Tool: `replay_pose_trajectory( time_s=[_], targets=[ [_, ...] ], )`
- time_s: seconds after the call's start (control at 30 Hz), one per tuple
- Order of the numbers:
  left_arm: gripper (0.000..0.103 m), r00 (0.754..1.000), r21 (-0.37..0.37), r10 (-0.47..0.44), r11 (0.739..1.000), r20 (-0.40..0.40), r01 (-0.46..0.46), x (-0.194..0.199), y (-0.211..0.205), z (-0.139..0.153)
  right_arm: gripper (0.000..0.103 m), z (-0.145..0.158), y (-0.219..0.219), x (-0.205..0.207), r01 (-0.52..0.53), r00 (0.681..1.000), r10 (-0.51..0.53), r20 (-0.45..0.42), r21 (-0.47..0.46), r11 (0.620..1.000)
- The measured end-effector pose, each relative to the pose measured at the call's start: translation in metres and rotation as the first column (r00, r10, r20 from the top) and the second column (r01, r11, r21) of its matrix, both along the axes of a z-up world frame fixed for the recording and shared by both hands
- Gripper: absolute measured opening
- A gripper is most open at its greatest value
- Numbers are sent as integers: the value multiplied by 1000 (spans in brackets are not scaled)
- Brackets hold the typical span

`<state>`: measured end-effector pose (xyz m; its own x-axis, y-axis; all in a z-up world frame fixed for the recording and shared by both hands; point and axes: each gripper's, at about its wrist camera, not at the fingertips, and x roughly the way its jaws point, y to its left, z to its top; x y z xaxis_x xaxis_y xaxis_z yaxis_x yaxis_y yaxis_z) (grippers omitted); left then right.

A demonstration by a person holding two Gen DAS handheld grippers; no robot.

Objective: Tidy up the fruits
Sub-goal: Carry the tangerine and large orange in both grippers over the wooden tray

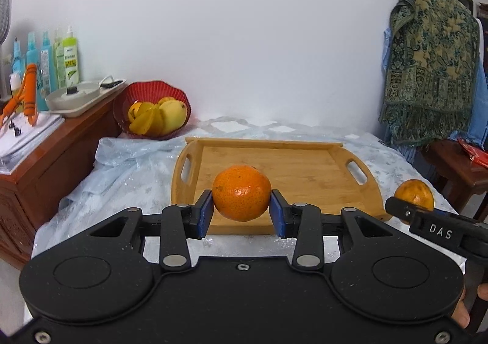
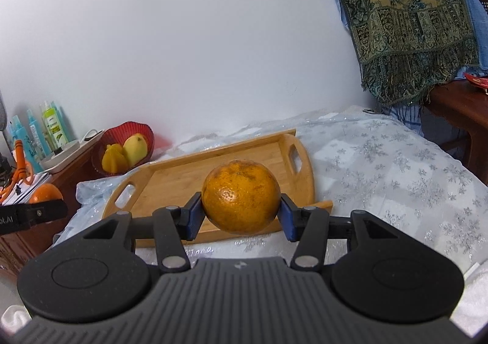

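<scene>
The bright orange (image 1: 241,193) sits clamped between the blue pads of the left gripper (image 1: 241,211), held in the air above the near edge of the bamboo tray (image 1: 305,173). The duller, speckled orange (image 2: 241,196) is pinched likewise in the right gripper (image 2: 241,216), at 3 o'clock from the first. Nothing lies on the tray, so the sorting looks barely begun; both fruits await placing. The red basket (image 1: 152,91) of mangoes and starfruit stands at 10 o'clock. The raised tray rim must be cleared; the floor beyond is open.
</scene>
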<state>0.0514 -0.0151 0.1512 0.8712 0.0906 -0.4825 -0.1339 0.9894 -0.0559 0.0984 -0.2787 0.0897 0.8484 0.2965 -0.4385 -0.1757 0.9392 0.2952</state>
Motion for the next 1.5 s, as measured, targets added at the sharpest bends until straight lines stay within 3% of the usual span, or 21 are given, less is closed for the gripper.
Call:
replay_pose_trajectory(
  time_s=[0.23,0.47,0.77,1.13,1.5],
  targets=[
    [37,999,-21,-35,999,12,35,-8,-4,9,55,4,-10,-16,42,999,-42,-25,-16,999],
    [37,999,-5,-37,999,-18,37,0,-9,-4,55,4,-3,-13,21,1000,-22,-18,-65,998],
    [37,997,-17,-24,1000,-70,23,55,6,-26,55,0,13,32,-17,1000,15,-21,-102,995],
    [37,983,-53,-11,999,-182,1,142,16,-73,55,-24,33,103,-46,992,31,-122,-122,991],
    [37,972,-16,4,1000,-234,-8,171,13,-106,55,-47,37,124,-60,984,31,-173,-170,984]
  ],
)
